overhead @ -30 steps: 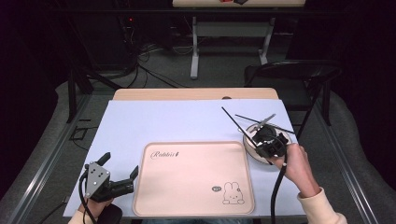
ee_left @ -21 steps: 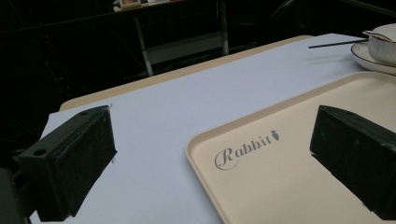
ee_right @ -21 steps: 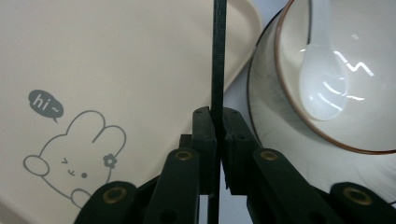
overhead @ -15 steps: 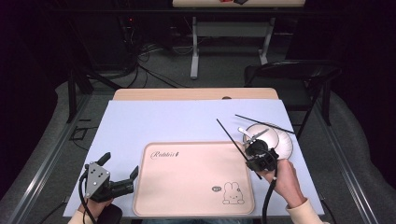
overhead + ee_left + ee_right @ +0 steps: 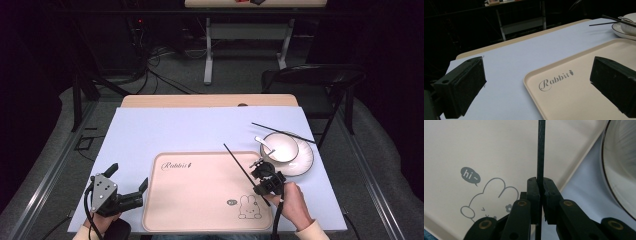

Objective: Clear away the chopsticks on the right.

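Currently my right gripper (image 5: 263,181) clamps one thin, stiff, light chopstick (image 5: 241,167) near its lower end, tip toward 11 o'clock over the tray (image 5: 200,210); my left gripper (image 5: 127,185) sits open, empty.

A: Right gripper (image 5: 541,195)?
B: Jaws clamped on a thin black chopstick (image 5: 541,150) that runs straight up out of frame.
A: Below it?
B: Beige tray (image 5: 499,147), rabbit drawing (image 5: 489,197) with a "hi~" bubble (image 5: 470,176).
A: Right side?
B: White plate (image 5: 621,167), dark rim, just beside the tray edge, on a pale surface (image 5: 586,195).
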Demonstrator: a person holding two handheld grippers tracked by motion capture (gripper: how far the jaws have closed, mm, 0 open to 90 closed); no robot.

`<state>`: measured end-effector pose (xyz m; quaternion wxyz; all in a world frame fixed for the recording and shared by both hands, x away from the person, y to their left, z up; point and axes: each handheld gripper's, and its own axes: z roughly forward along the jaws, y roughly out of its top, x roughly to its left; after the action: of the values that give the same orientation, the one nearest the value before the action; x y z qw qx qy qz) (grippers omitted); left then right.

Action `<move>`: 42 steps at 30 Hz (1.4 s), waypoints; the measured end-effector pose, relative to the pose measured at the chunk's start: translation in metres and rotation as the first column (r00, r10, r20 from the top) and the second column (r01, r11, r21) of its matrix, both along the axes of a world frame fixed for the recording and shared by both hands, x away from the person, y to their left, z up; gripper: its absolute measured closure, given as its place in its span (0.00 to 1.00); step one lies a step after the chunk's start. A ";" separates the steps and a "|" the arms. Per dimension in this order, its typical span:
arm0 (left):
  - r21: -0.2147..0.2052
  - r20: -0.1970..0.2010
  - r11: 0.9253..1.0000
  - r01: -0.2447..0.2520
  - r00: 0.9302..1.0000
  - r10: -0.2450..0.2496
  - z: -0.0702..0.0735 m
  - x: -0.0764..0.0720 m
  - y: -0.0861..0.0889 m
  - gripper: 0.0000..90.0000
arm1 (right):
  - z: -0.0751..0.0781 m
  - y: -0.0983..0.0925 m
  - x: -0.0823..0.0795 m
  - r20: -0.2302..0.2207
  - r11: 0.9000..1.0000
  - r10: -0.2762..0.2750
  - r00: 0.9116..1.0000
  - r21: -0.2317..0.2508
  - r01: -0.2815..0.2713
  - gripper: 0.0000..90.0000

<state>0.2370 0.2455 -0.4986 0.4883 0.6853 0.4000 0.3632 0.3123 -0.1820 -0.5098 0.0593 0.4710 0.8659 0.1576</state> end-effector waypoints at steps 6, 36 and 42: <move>0.000 0.001 1.000 0.000 1.000 0.000 0.000 0.000 0.000 0.00 | -0.004 0.005 -0.001 -0.010 1.000 0.015 1.000 0.000 -0.015 0.94; 0.002 0.005 1.000 -0.001 1.000 0.001 0.000 0.000 0.000 0.00 | 0.028 -0.013 -0.009 0.157 0.979 0.200 0.967 -0.011 -0.201 0.07; 0.003 0.006 1.000 0.000 1.000 0.000 0.000 -0.001 0.000 0.00 | 0.052 -0.044 0.004 0.236 0.978 0.208 0.949 -0.048 -0.203 0.00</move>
<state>0.2364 0.2455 -0.4986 0.4885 0.6848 0.3983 0.3658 0.3160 -0.2258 -0.4576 0.1522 0.3550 0.8985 0.2087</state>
